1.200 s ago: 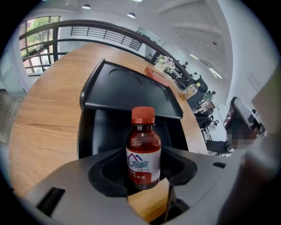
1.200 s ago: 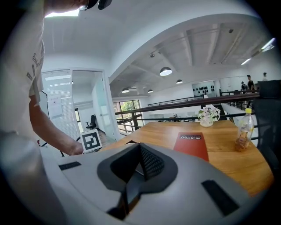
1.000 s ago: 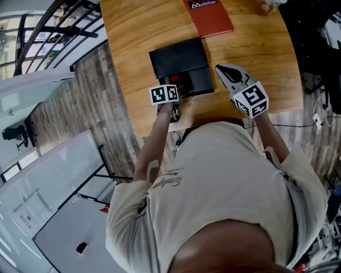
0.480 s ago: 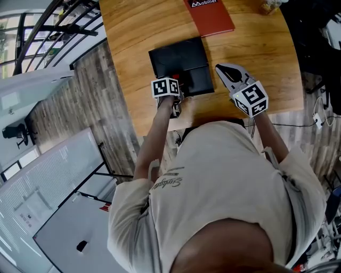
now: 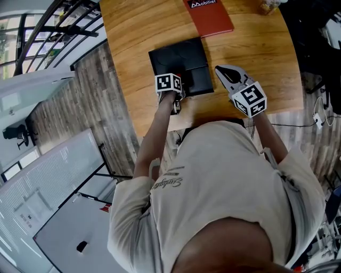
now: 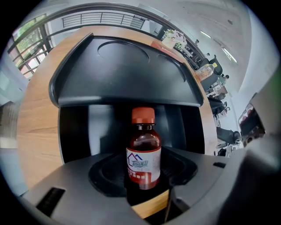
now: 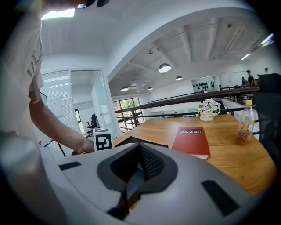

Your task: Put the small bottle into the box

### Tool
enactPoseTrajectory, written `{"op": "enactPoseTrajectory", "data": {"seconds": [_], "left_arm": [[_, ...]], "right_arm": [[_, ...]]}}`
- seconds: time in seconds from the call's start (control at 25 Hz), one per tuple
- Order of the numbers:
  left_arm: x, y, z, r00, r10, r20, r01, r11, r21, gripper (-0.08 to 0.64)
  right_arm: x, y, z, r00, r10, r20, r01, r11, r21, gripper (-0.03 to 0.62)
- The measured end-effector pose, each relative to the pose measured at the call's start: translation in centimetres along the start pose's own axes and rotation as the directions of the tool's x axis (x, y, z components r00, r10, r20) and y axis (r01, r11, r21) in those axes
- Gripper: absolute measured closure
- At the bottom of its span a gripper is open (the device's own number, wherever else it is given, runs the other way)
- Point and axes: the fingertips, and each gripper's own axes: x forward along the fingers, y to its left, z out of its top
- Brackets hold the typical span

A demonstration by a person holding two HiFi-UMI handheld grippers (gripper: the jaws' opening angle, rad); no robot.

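Observation:
A small brown bottle point(image 6: 143, 158) with an orange-red cap and a white and red label stands upright between the jaws of my left gripper point(image 6: 144, 178), which is shut on it. Right behind it is the black box point(image 6: 105, 127), its lid point(image 6: 127, 83) raised at the far side. In the head view my left gripper point(image 5: 171, 88) sits over the near edge of the black box point(image 5: 178, 61) and hides the bottle. To the right of the box, above the table, my right gripper point(image 5: 226, 74) is shut with nothing in it, and its jaws point(image 7: 139, 167) meet.
A red book point(image 5: 209, 16) lies on the wooden table point(image 5: 256, 48) beyond the box. At the table's far end stand a drink bottle point(image 7: 244, 123) and a vase of flowers point(image 7: 207, 110). The table's near edge is just under my hands.
My left gripper has moved forward with the bottle, from the table's near edge to over the box's front. The right gripper has hardly moved.

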Motion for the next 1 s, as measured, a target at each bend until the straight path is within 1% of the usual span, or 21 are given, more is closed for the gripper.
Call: {"op": "enactPoseTrajectory", "data": {"seconds": [0.32, 0.6, 1.0], "left_arm": [[0.0, 0.0, 0.0, 1.0, 0.006, -0.007, -0.006, 1.0, 0.0, 0.333], [0.0, 0.1, 0.0, 1.0, -0.003, -0.009, 0.003, 1.0, -0.013, 0.333], [-0.1, -0.1, 0.0, 1.0, -0.009, 0.014, 0.01, 1.0, -0.012, 0.328]], "right_arm": [[-0.5, 0.3, -0.1, 1.0, -0.009, 0.001, 0.009, 1.0, 0.0, 0.597], [-0.7, 1.0, 0.5, 1.0, -0.011, 0.019, 0.011, 1.0, -0.011, 0.597], [-2.3, 1.9, 0.4, 0.999, -0.039, 0.025, 0.039, 0.999, -0.004, 0.597]]}}
